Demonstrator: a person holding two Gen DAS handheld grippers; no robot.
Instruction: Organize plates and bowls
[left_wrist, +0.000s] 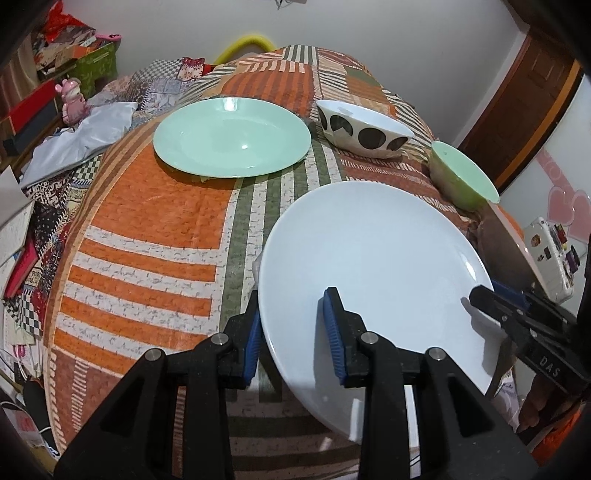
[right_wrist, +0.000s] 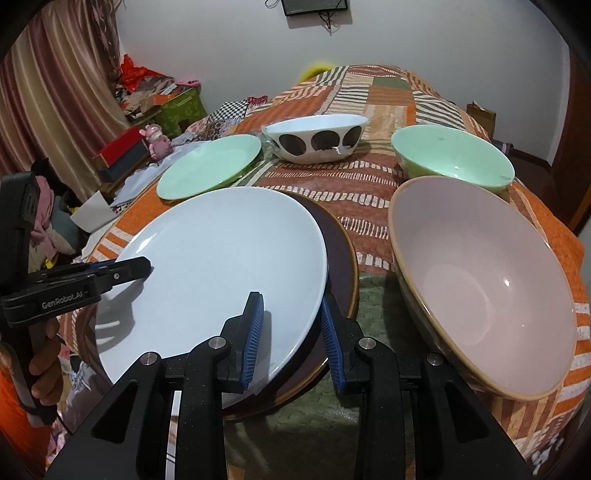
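A large white plate (left_wrist: 369, 258) (right_wrist: 214, 258) is held by its near rim from two sides. My left gripper (left_wrist: 293, 332) is shut on the left part of the rim, one blue pad above and one below. My right gripper (right_wrist: 295, 332) is shut on the plate's right edge in the same way. Each gripper also shows in the other's view: the right gripper (left_wrist: 478, 295), the left gripper (right_wrist: 144, 266). The white plate sits tilted over a dark brown plate (right_wrist: 340, 266). Whether the two touch I cannot tell.
On the patchwork-covered table (left_wrist: 147, 258) farther back lie a mint green plate (left_wrist: 232, 136) (right_wrist: 210, 166), a white bowl with dark spots (left_wrist: 365, 129) (right_wrist: 317, 136) and a green bowl (left_wrist: 461, 173) (right_wrist: 450, 155). A large pink bowl (right_wrist: 480, 280) stands close on the right.
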